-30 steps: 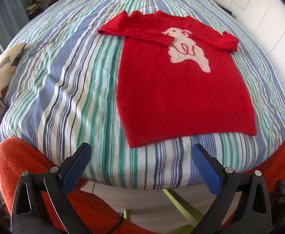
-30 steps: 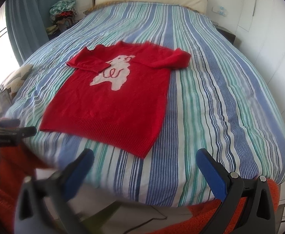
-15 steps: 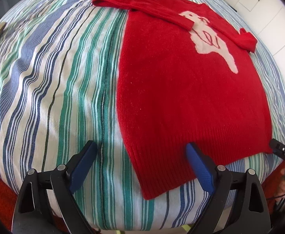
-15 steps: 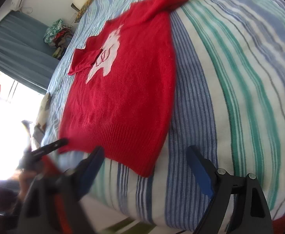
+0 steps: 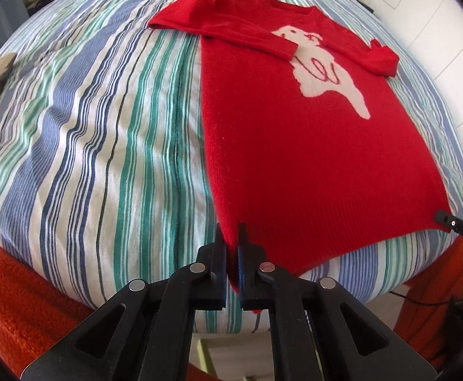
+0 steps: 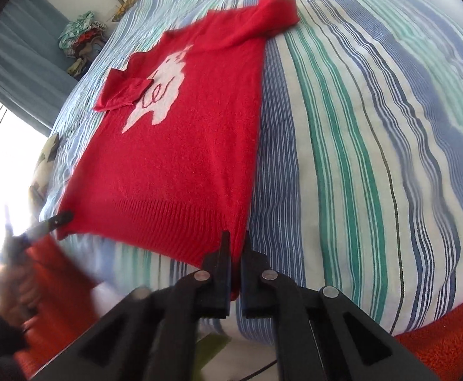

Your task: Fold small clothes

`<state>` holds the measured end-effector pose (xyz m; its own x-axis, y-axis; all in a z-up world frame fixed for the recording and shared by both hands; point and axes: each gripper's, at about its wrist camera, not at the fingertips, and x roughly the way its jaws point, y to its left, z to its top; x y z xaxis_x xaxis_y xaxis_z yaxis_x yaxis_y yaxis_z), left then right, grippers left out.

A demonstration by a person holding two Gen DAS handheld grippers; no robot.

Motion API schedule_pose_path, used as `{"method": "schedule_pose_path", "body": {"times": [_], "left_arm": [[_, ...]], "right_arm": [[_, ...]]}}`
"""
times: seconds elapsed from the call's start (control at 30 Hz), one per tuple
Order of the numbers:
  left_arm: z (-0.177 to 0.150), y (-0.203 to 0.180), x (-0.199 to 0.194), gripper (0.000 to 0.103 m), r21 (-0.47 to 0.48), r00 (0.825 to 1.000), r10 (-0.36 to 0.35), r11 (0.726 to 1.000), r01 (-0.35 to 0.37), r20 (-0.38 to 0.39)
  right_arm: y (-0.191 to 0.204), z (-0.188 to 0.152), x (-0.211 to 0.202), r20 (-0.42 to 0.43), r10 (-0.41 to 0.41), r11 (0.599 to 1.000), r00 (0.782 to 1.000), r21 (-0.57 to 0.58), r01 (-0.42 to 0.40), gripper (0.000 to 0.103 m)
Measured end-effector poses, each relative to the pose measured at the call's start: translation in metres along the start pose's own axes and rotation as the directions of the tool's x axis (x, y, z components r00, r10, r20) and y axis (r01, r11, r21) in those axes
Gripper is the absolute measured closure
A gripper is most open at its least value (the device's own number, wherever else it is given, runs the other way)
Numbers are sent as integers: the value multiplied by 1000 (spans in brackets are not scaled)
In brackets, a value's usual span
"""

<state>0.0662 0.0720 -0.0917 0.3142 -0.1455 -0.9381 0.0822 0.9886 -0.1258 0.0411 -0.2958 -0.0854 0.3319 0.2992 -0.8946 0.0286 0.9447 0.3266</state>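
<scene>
So the bed (image 5: pixel 110 133) with the striped cover is basically the work surface here, and the red sweater (image 5: pixel 294 146) lies flat on it, hem toward the near edge, collar at the far end. Both sleeves are already folded in across the chest, the left one covering part of the white animal design (image 5: pixel 323 63). The left tongs (image 5: pixel 230 247) are clamped on the near left hem corner, and the right tongs (image 6: pixel 236 250) are clamped on the near right corner. Holding both corners like that looks like the setup for lifting the hem up toward the collar.
</scene>
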Motion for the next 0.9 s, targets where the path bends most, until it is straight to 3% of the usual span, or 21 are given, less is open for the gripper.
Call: {"method": "schedule_pose_path", "body": {"times": [0.13,0.43,0.9], "left_arm": [[-1,8,34,100,-27,997,32,999,-34,-64],[2,-19,46,100,97,988,154,984,-152,-12],[-2,-8,42,100,57,994,113,992,-112,-13]], "right_arm": [[-9,-3,15,-36,-24,999,999,30,25,100],[-17,-3,48,-73,-49,998,996,39,52,100],[-12,-5,49,-62,-80,997,995,11,81,100]]}}
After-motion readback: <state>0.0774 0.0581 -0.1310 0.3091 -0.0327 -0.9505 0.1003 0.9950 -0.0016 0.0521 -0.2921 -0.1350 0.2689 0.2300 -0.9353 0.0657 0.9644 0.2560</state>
